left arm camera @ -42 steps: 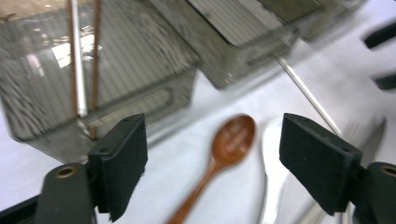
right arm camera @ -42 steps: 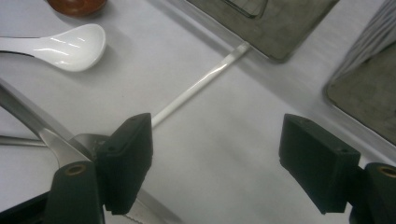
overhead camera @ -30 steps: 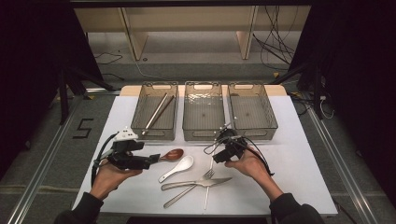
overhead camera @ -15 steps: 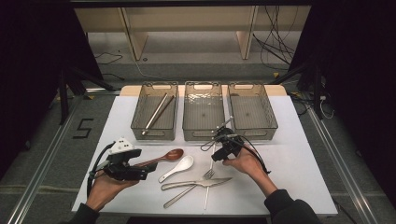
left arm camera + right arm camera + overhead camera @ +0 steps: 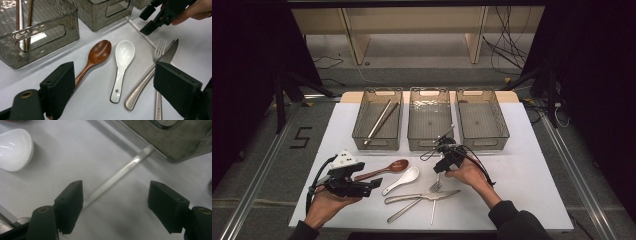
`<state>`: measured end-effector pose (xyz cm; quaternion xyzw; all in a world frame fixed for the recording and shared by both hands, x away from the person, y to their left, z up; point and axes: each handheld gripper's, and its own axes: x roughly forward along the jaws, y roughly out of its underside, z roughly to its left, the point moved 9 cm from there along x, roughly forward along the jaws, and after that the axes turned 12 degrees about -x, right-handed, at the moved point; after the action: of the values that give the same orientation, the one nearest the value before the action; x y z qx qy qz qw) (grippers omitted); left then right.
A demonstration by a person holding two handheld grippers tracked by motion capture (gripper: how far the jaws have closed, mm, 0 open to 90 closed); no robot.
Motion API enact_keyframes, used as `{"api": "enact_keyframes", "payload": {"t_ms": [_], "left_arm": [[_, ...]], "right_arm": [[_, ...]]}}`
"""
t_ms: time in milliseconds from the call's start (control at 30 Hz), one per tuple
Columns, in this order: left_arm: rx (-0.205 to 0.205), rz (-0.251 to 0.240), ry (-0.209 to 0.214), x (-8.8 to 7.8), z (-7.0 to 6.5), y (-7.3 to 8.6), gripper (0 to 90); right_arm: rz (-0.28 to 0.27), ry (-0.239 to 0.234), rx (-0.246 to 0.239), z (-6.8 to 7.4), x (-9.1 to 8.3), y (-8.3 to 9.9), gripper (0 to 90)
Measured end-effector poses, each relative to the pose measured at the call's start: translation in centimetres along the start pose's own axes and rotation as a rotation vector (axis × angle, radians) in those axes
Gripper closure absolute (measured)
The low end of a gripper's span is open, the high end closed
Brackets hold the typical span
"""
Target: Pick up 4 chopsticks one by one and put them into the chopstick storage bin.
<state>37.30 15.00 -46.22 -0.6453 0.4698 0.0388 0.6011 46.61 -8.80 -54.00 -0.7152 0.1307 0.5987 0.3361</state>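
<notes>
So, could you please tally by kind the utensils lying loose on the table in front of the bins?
Spoons: 2, a wooden spoon and a white spoon
Fork: 1
Knife: 1
Pale stick: 1
Metal handle, kind unclear: 1
Total: 6

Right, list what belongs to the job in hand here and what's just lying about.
In hand: right claw, open over the white chopstick; left claw, open beside the wooden spoon.
Lying about: white spoon, fork, knife, three bins, two chopsticks in the left bin.
</notes>
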Motion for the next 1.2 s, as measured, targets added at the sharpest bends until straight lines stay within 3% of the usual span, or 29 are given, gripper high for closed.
{"api": "enact_keyframes", "payload": {"t_ms": [433, 967, 1200], "left_arm": [[0.003, -0.008, -0.003, 0.1, 0.0, -0.1, 16.4], [0.012, -0.005, -0.013, 0.0, 0.3, 0.0, 16.4], [0.014, -0.006, -0.017, 0.0, 0.3, 0.0, 16.4]], "right_arm": [[0.056, 0.012, -0.037, 0.1, 0.8, 0.4, 32.4], [0.107, -0.011, -0.095, 0.7, 0.2, 1.3, 50.2], [0.134, -0.026, -0.146, 0.9, -0.1, 1.7, 58.9]]}}
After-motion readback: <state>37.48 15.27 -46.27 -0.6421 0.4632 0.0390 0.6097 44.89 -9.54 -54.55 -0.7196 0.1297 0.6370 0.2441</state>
